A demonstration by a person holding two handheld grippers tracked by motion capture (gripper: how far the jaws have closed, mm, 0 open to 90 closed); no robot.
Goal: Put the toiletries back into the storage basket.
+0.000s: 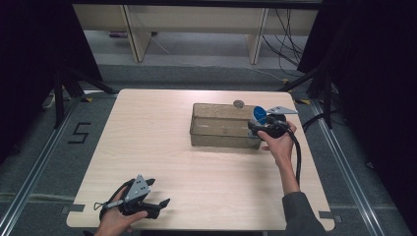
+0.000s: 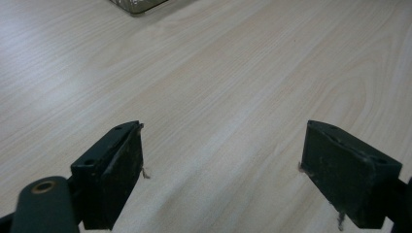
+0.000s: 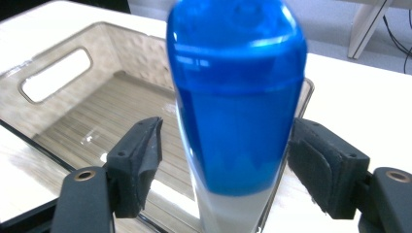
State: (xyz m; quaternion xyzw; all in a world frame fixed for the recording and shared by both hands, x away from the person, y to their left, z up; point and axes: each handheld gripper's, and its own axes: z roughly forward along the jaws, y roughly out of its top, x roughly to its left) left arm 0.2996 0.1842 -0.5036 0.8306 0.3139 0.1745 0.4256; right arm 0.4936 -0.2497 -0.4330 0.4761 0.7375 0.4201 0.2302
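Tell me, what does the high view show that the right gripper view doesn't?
High view alone: the whole table, the left gripper lying apart near its front edge, jaws apart, a small grey round thing behind the bin, and the floor.

Right gripper view alone: the bin's ribbed floor and handle slot.

Both: the clear bin and the blue bottle between the right gripper jaws.
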